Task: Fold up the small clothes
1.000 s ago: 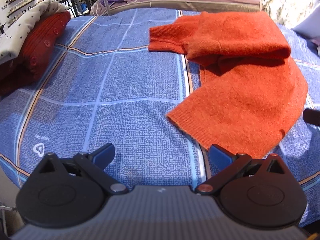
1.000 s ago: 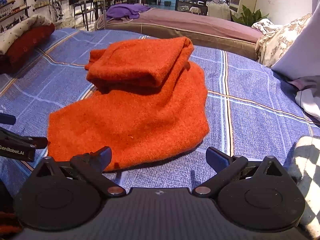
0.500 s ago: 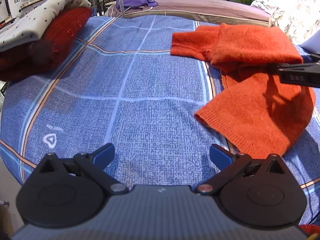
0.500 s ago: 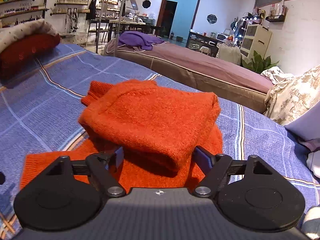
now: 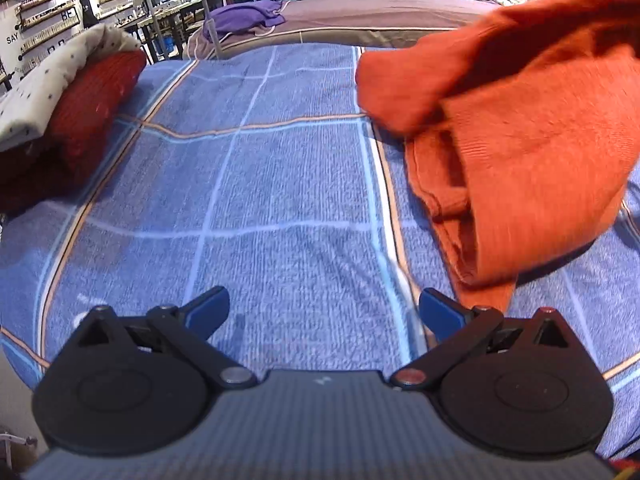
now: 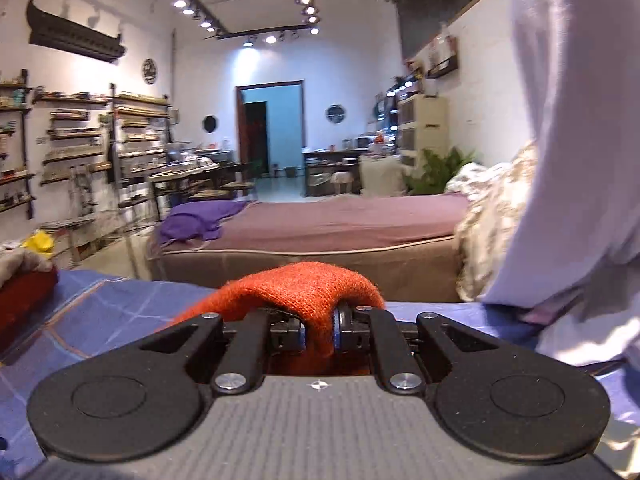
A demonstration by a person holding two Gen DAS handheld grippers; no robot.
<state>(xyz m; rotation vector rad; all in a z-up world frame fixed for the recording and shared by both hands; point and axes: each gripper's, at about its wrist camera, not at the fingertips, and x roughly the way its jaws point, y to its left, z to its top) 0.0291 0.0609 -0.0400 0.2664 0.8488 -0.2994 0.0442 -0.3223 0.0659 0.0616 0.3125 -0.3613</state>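
Note:
An orange knit sweater (image 5: 532,128) hangs folded and lifted above the blue checked bedspread (image 5: 280,200) at the right of the left wrist view, its lower edge still touching the bed. My left gripper (image 5: 324,308) is open and empty, low over the bedspread to the left of the sweater. In the right wrist view my right gripper (image 6: 319,330) is shut on a bunched fold of the orange sweater (image 6: 304,284), which humps up over the fingers. The rest of the sweater is hidden below this gripper.
A stack of folded clothes, dark red (image 5: 84,112) under white dotted cloth (image 5: 52,76), lies at the bed's left edge. A second bed with a mauve cover (image 6: 340,220) and a purple garment (image 6: 196,220) stands behind. Pale pillows (image 6: 580,160) rise at the right.
My right gripper has closed on the folded sweater and lifted it off the bed. My left gripper has stayed open and moved a little forward.

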